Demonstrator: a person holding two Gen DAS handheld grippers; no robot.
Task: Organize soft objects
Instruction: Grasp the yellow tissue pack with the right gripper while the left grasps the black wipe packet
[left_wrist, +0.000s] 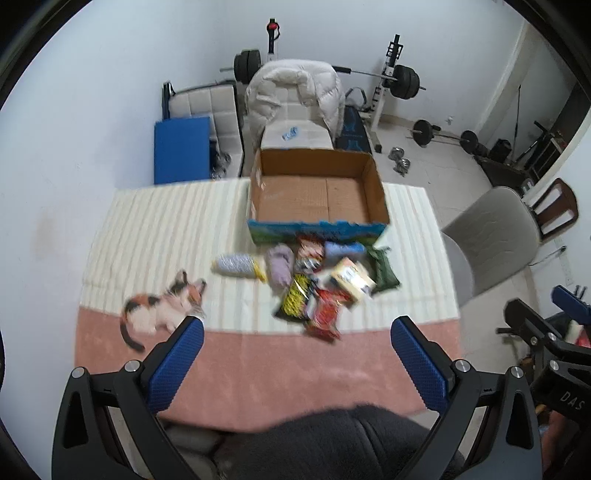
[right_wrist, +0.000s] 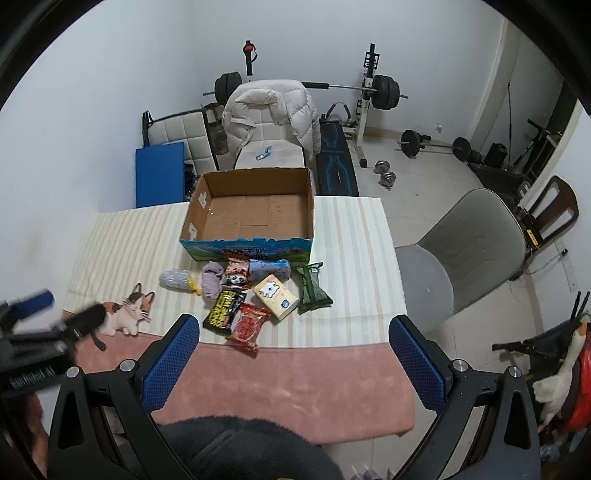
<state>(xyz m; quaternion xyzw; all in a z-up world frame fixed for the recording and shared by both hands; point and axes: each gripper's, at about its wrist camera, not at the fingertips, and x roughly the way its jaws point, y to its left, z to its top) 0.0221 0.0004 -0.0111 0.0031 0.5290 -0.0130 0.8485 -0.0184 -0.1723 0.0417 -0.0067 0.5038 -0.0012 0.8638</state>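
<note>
- The left gripper and the right gripper are both held spread wide above the near, pink edge of the surface; nothing is held between the blue pads of either.
- The soft objects are clustered just in front of the cardboard box, which stands empty at the far side; none has yet been placed inside.
- The pile is tightly packed: the yellow-black snack bag and the red snack bag overlap, and the tissue pack lies against them. Two items could be pinched together, or a neighbour dragged toward the surface edge.
- The crinkly bags are judged slippery; a grasp at a thin edge may slide off during the lift.
- The green pouch and the lilac cloth are limp; they may sag and catch on the box's near wall if carried too low.
- The cat plush lies apart at the left, near the left gripper; a collision of the two grippers is possible if both reach for the central pile at once.
- The left view is blurred, so fine placement there cannot be judged.
</note>
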